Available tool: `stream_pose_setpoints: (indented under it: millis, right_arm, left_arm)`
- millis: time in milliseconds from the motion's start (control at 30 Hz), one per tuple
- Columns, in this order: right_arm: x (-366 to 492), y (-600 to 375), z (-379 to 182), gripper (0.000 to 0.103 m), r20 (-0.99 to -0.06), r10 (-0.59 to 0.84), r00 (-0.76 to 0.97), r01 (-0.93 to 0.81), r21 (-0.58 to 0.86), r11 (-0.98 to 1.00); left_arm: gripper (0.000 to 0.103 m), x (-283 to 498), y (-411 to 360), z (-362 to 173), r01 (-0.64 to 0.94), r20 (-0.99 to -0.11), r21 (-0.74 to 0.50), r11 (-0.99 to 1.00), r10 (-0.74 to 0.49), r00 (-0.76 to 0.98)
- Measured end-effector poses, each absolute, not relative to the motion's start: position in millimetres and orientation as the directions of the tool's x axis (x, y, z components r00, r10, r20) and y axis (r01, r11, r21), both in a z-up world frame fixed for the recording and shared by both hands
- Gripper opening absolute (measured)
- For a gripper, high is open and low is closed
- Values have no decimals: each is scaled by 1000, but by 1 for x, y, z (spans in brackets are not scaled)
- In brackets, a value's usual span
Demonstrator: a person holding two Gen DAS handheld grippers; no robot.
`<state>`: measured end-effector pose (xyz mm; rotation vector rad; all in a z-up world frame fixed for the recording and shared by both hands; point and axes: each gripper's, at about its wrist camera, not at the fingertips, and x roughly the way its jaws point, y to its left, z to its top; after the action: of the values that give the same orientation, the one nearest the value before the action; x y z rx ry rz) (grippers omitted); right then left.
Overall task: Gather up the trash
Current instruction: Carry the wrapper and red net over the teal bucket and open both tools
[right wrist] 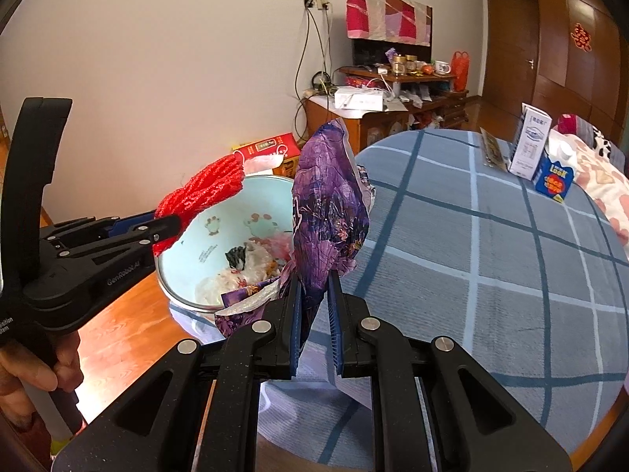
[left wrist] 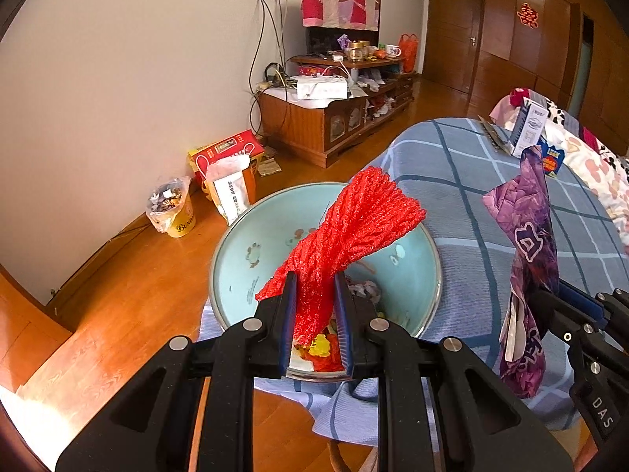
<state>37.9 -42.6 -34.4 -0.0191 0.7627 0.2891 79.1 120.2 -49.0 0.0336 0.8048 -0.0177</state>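
My left gripper [left wrist: 316, 279] is shut on a red mesh net bag [left wrist: 350, 228] and holds it above a light blue trash bin [left wrist: 243, 251] that stands at the table's edge. The bin holds crumpled wrappers and plastic [right wrist: 243, 267]. My right gripper [right wrist: 314, 279] is shut on a crumpled purple wrapper [right wrist: 330, 212], held upright just right of the bin, over the table edge. The left gripper [right wrist: 173, 228] with the red net bag [right wrist: 204, 192] also shows in the right wrist view, over the bin's left rim. The purple wrapper [left wrist: 526, 259] hangs at the right of the left wrist view.
A round table with a blue plaid cloth [right wrist: 491, 244] carries a white carton [right wrist: 528, 145], a blue carton [right wrist: 554, 183] and a flat packet [right wrist: 491, 151] at its far side. On the wooden floor stand a lined yellow bucket [left wrist: 173, 208], a red box [left wrist: 228, 153] and a TV cabinet [left wrist: 330, 114].
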Motion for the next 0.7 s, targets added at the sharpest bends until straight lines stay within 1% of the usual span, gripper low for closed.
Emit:
stream_pose_setpoints:
  millis: [700]
  right_arm:
    - [62, -21, -34, 14, -676, 286, 679, -304, 95, 948]
  left_arm:
    - [19, 97, 130, -59, -27, -732, 34, 999, 43, 680]
